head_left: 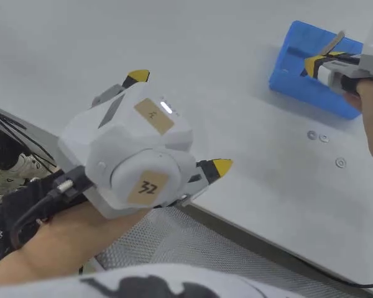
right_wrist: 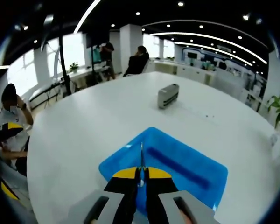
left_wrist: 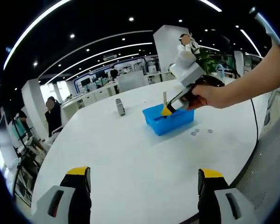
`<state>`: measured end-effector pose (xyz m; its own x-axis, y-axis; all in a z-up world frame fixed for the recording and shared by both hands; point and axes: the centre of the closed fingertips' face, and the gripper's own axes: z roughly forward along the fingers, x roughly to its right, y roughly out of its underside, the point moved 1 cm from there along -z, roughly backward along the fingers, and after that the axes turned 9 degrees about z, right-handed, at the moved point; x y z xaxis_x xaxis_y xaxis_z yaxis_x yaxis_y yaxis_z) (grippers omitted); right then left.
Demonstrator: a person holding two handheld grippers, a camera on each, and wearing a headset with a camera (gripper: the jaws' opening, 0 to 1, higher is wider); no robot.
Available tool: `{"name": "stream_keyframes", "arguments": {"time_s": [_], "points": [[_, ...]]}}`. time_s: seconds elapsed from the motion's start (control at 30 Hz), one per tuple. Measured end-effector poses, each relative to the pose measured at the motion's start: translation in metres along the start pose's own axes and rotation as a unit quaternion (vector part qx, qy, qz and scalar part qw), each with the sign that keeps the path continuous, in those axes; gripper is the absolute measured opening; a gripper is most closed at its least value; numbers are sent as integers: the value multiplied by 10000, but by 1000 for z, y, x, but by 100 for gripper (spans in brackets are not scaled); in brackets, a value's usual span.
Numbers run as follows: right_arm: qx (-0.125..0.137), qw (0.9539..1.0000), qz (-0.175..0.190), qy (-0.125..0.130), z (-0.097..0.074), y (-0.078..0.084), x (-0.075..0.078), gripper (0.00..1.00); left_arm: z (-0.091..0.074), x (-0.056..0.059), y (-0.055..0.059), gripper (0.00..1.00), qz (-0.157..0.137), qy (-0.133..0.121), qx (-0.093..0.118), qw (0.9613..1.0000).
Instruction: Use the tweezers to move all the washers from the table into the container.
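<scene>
My right gripper (head_left: pixel 315 64) is shut on metal tweezers (head_left: pixel 331 45), and their tip is over the blue container (head_left: pixel 295 74) at the far right of the white table. In the right gripper view the tweezers (right_wrist: pixel 141 156) stick out between the closed jaws of the right gripper (right_wrist: pixel 141 175) above the container (right_wrist: pixel 186 170). I cannot tell whether the tip holds a washer. Three washers (head_left: pixel 324 138) lie on the table just in front of the container. My left gripper (head_left: pixel 179 121) hovers open over the table's near edge, with nothing between its jaws (left_wrist: pixel 143 176).
A small grey device (right_wrist: pixel 168 95) stands farther back on the table (head_left: pixel 236 49), behind the container. The table's near edge runs diagonally below the left gripper, over a metal mesh surface (head_left: pixel 174 239). People sit and stand at desks in the background.
</scene>
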<state>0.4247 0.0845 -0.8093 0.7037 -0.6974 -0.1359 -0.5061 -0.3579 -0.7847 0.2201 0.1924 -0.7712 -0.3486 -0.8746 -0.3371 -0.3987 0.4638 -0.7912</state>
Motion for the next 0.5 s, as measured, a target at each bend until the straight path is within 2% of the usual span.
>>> {"name": "stream_keyframes", "arguments": {"time_s": [0.03,0.5], "points": [[-75,10000,17,0,-1,2,0,2,0,0,0,98,5,0,-2,10000],[-61,10000,31,-68,1,2,0,2,0,-1,0,97,2,-23,-10,10000]]}}
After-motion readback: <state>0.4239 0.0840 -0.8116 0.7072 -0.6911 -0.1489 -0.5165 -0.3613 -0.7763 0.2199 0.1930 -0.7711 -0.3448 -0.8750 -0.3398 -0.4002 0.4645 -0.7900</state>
